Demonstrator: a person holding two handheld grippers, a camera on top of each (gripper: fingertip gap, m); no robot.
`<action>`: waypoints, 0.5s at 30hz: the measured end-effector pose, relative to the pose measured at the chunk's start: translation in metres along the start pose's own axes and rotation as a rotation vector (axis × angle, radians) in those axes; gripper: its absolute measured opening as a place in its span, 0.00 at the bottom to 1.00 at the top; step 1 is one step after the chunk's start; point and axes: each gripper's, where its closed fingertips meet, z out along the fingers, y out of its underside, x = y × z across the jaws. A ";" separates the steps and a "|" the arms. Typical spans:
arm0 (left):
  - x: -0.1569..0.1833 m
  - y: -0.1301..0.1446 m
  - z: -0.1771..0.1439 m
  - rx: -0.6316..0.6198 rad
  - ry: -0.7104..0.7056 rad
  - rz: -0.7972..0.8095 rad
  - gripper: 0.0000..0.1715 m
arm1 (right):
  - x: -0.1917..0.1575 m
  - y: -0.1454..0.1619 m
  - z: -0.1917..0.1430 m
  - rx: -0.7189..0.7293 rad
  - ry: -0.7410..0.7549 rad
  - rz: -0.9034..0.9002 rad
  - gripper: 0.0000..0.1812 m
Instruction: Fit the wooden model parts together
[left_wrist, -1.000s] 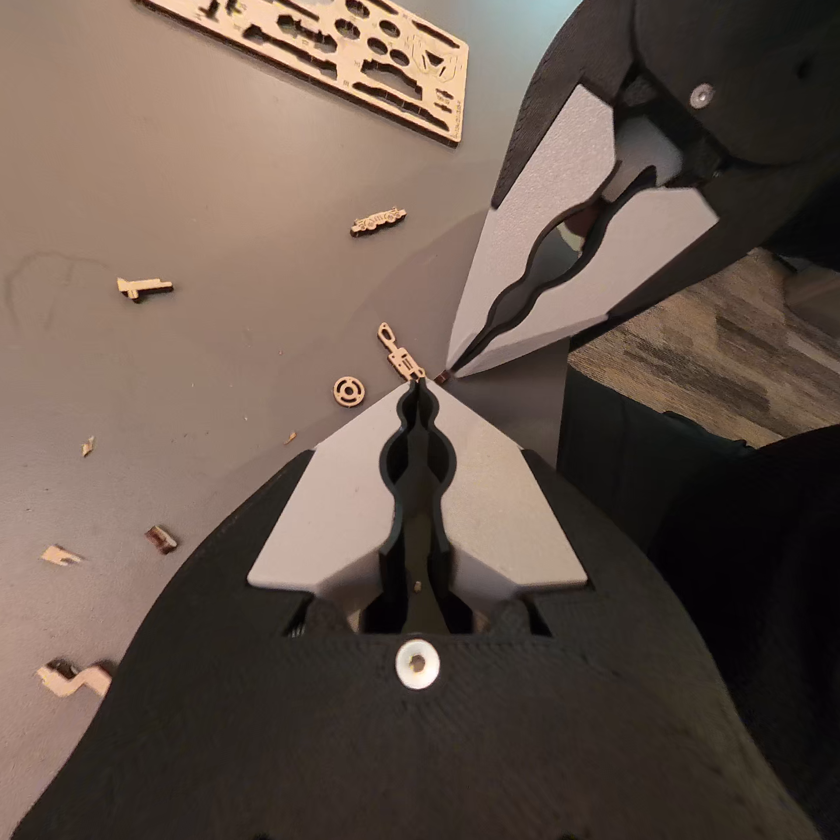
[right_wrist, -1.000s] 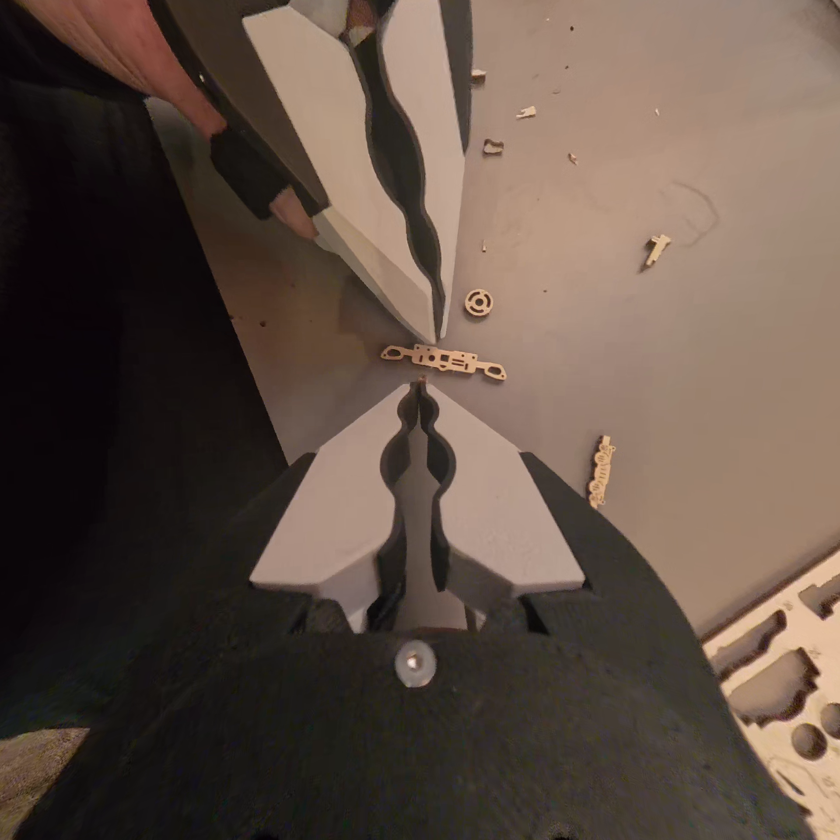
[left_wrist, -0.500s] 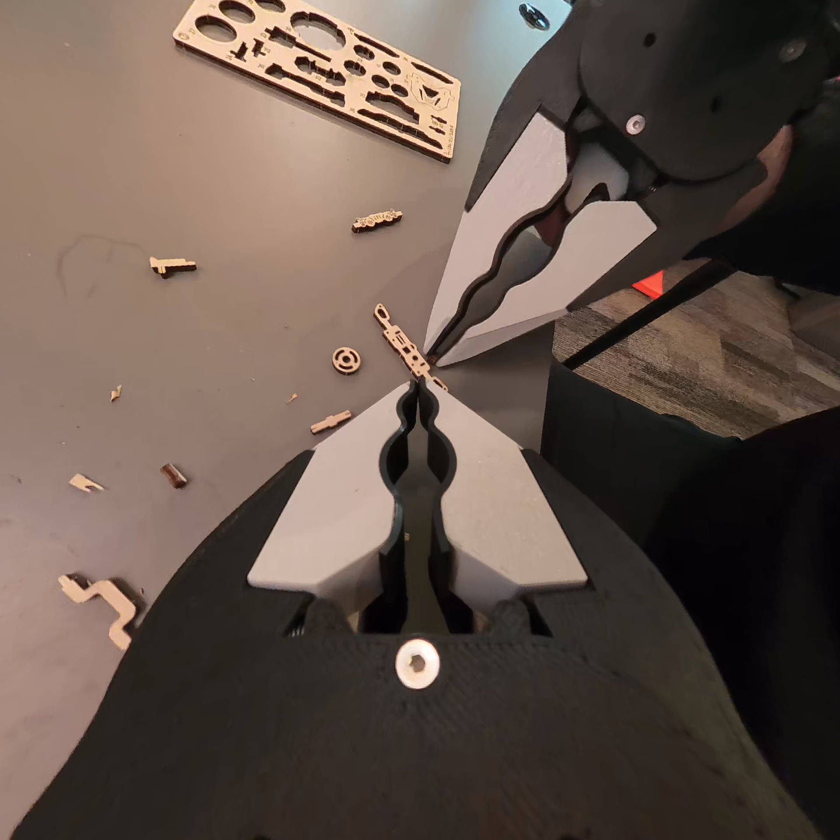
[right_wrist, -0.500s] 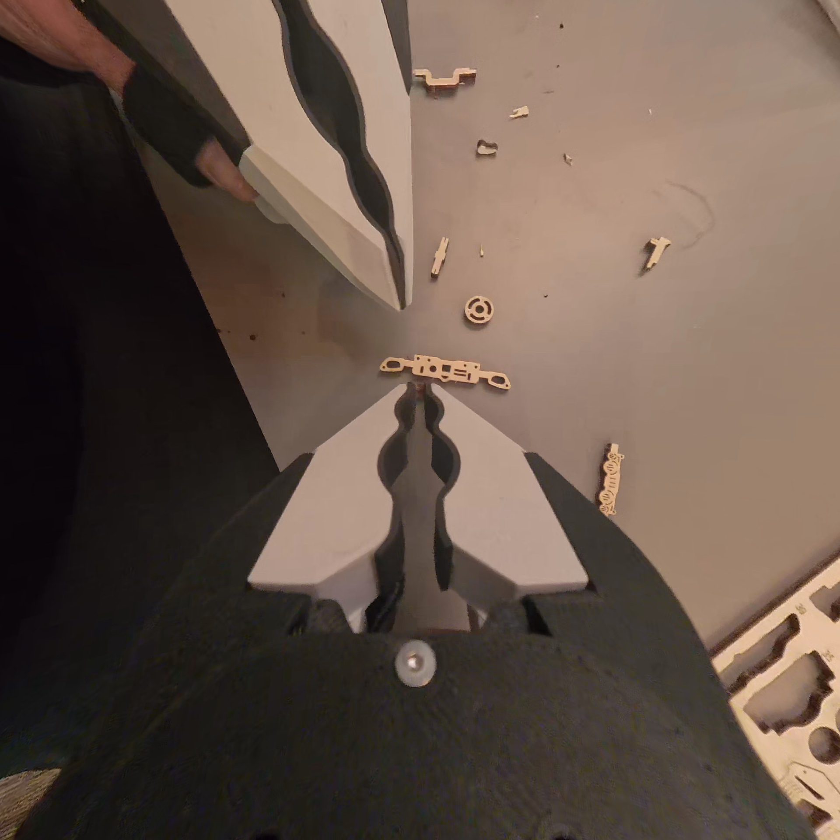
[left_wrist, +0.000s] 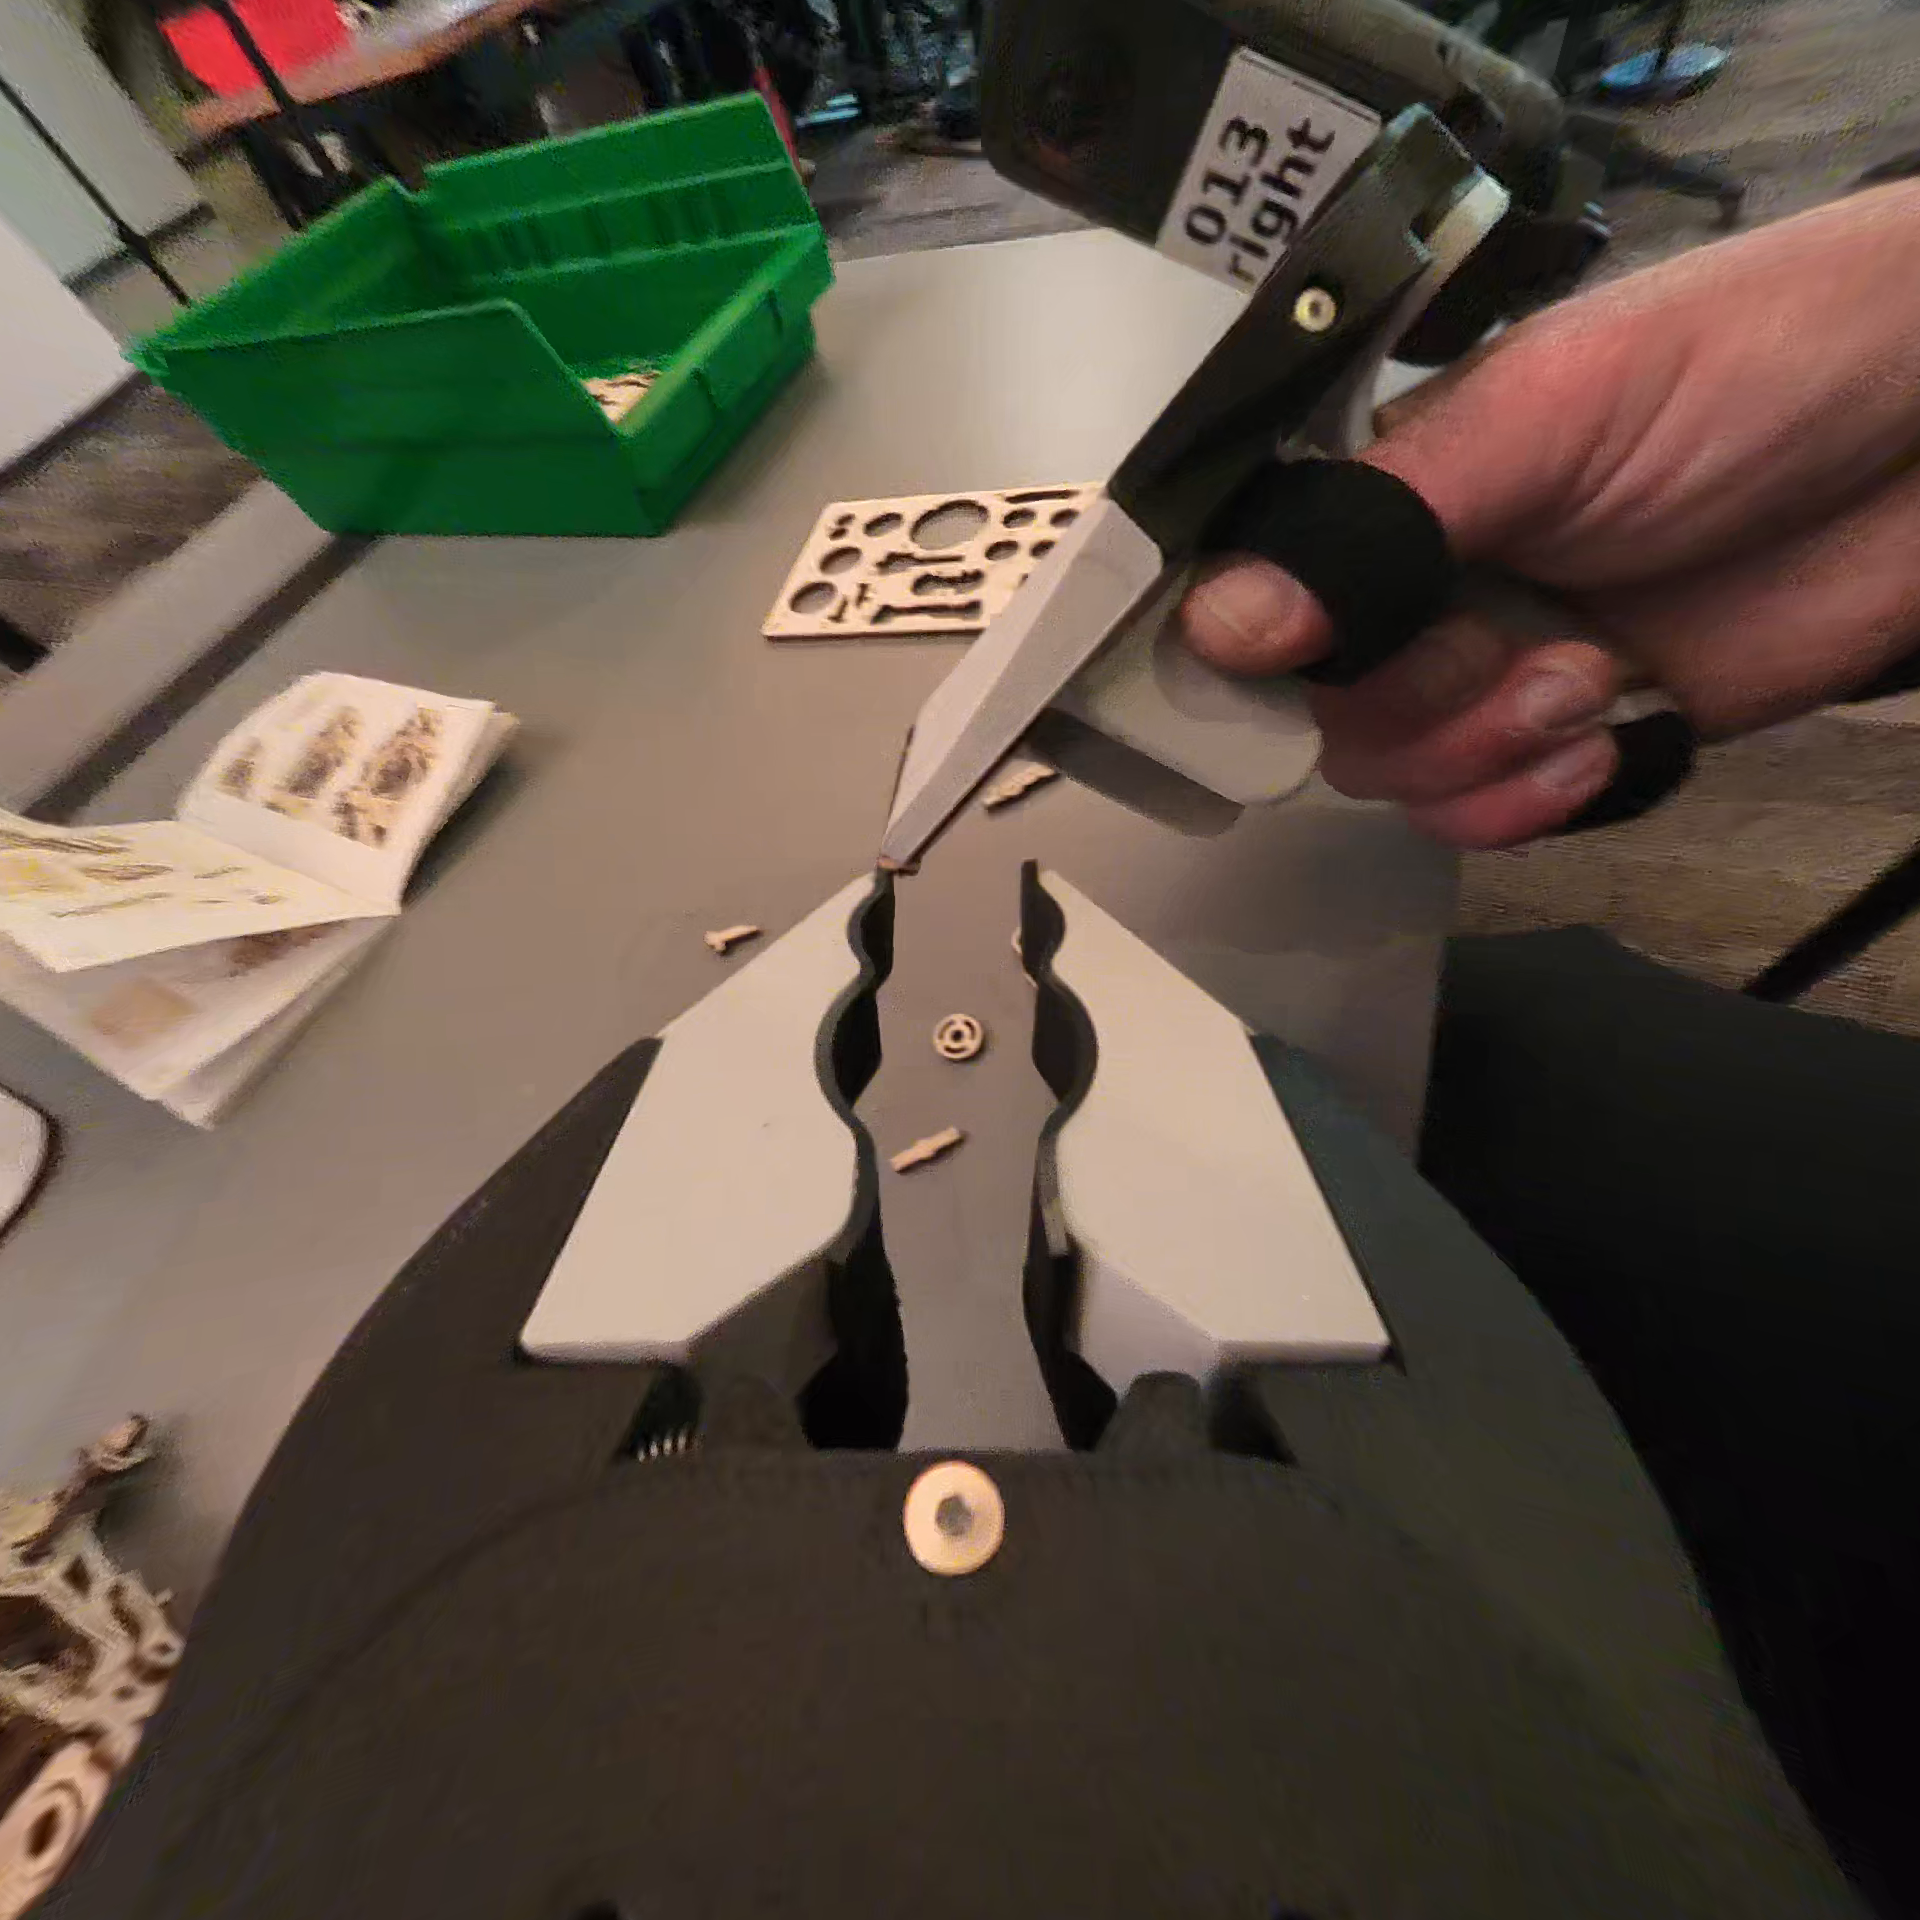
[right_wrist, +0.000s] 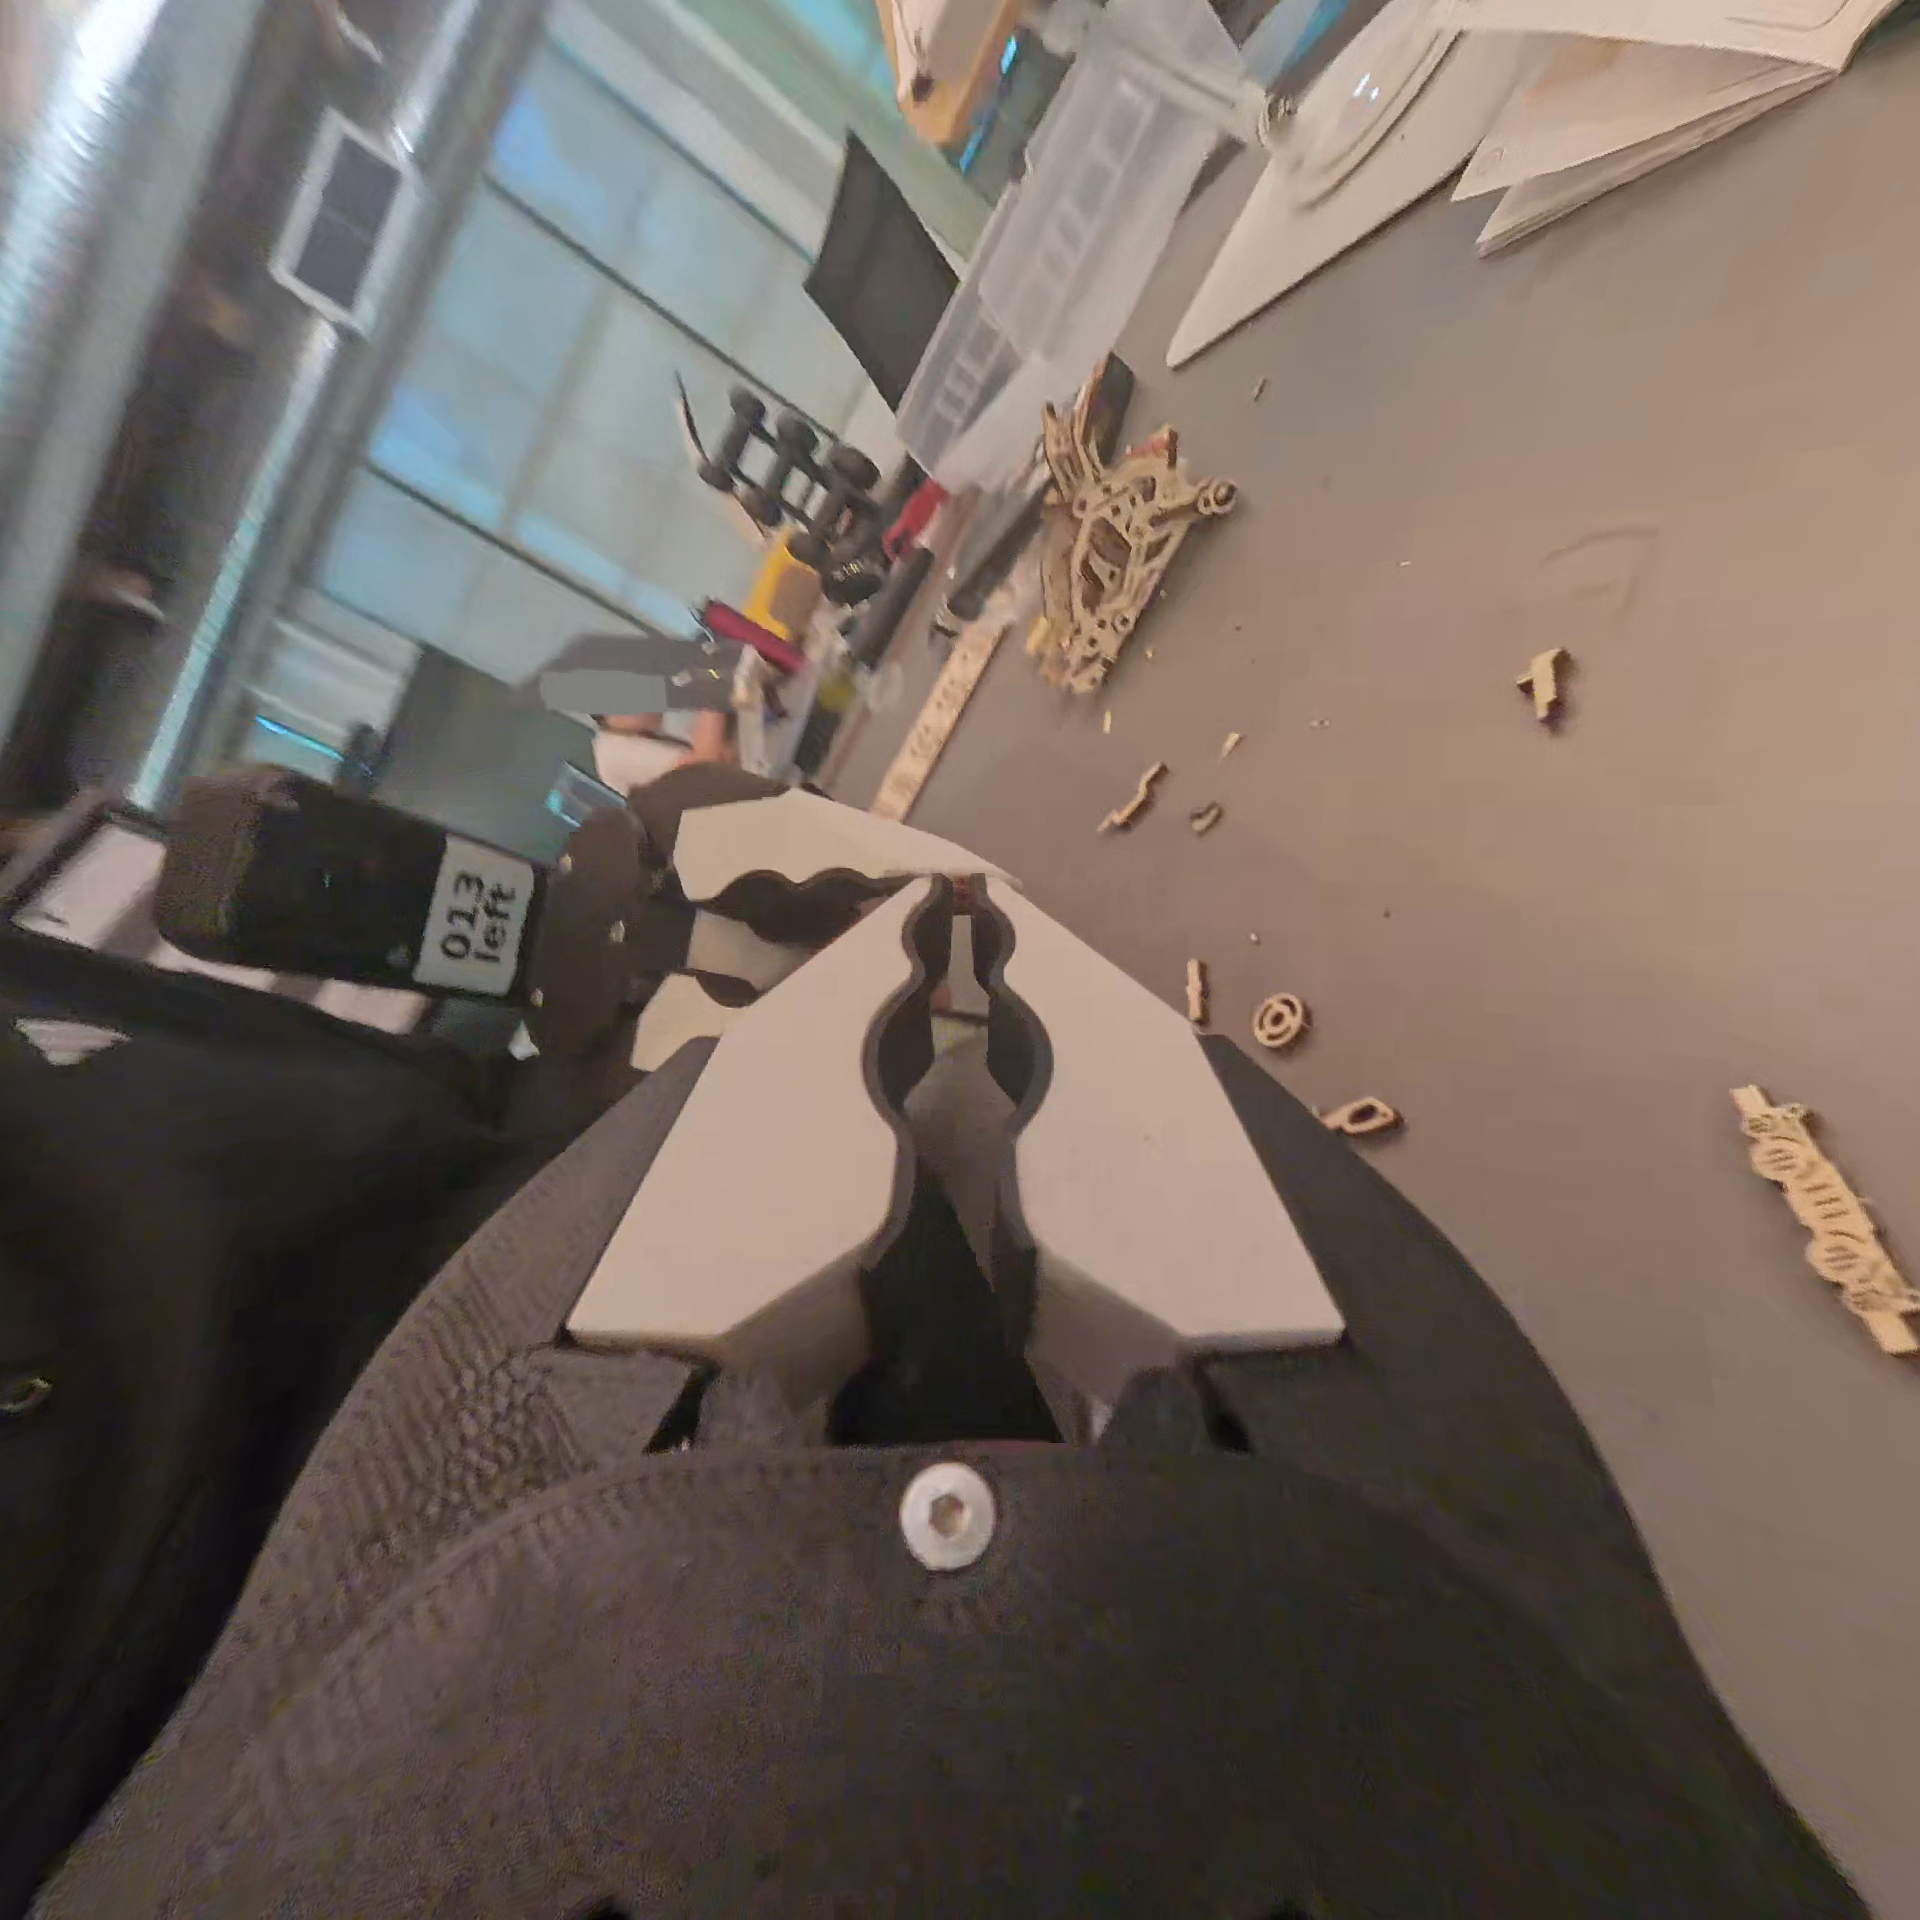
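Note:
My left gripper (left_wrist: 956, 881) is open and empty, its jaws well apart above the grey table (left_wrist: 644, 727). Between its fingers I see a small wooden ring (left_wrist: 956, 1037) and a short peg (left_wrist: 925, 1148) lying on the table. My right gripper (right_wrist: 951, 896) is shut on a tiny wooden part (left_wrist: 899, 862) at its very tips. In the left wrist view the right gripper (left_wrist: 904, 847) comes down from the upper right, its tips almost touching my left finger's tip (left_wrist: 881, 894). The left gripper (right_wrist: 831, 883) shows just behind the right one's tips.
A green bin (left_wrist: 499, 353), a punched-out wooden sheet (left_wrist: 935, 566) and an open booklet (left_wrist: 260, 831) lie farther off. A partly built wooden model (right_wrist: 1112, 561), a decorated strip (right_wrist: 1829, 1226), the ring (right_wrist: 1280, 1020) and scattered scraps (right_wrist: 1543, 681) are on the table. Only a small space, under 4 cm, lies between the two pairs of fingers.
My left gripper has opened; it was shut. Both grippers have tilted up from looking down at the table, and the right one's tips now meet the left one's tip.

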 end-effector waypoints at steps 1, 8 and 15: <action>-0.003 -0.002 0.000 0.004 -0.015 0.005 0.11 | -0.001 -0.003 0.000 0.018 -0.014 0.031 0.01; -0.016 -0.014 -0.004 0.050 -0.092 0.035 0.01 | -0.011 -0.012 -0.001 0.117 -0.086 0.133 0.01; -0.016 -0.019 -0.009 0.082 -0.053 0.058 0.00 | -0.017 -0.014 -0.001 0.144 -0.107 0.151 0.01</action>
